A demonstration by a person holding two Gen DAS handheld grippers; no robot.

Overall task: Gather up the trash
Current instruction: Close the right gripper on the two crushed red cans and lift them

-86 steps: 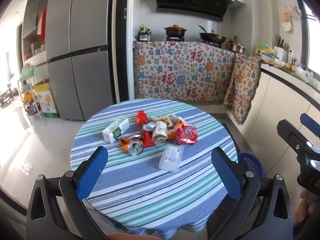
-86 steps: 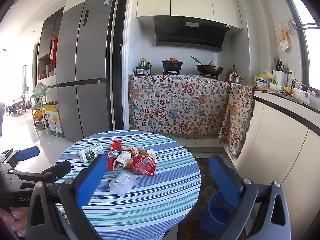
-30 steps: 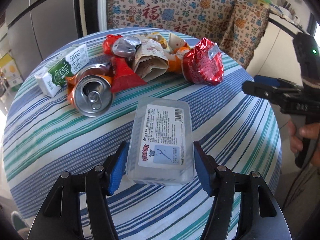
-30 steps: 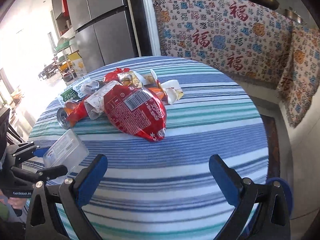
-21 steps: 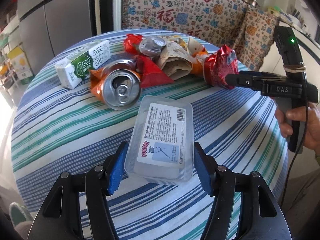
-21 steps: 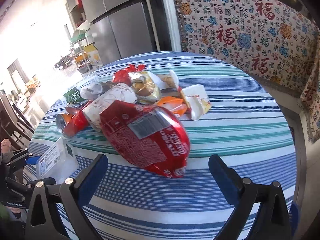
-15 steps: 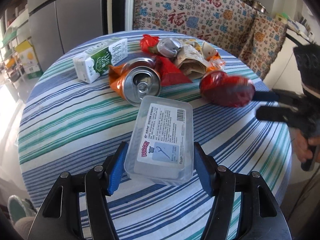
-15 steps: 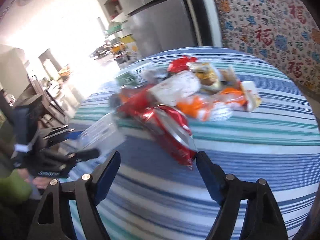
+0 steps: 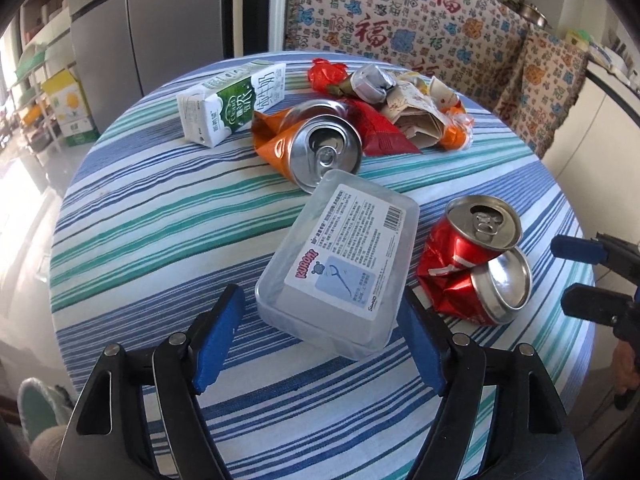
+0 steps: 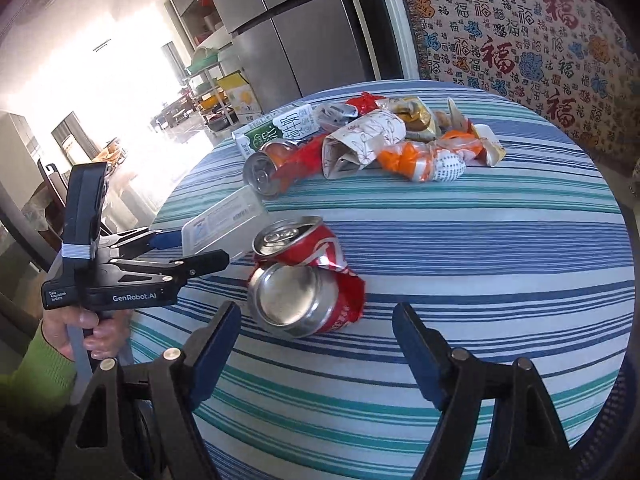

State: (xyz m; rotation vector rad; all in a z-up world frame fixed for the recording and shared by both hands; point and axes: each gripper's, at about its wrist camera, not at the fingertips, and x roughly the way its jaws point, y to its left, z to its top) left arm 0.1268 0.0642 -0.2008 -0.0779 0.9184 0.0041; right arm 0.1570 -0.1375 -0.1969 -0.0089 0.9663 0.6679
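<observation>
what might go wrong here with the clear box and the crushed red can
1. The left tool is opening around the clear plastic box, and the blue pads look clear of its sides, so the box may drop or slide on the striped tablecloth.
2. The crushed red can lies ahead of the open right tool, not between its pads; its bent, rounded shape could skid away on closing.
3. Box and can lie close together, so the tools may bump.

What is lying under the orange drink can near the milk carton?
The orange drink can lies on an orange wrapper, with a red wrapper beside it. Whatever is beneath its body is covered and cannot be seen.
</observation>
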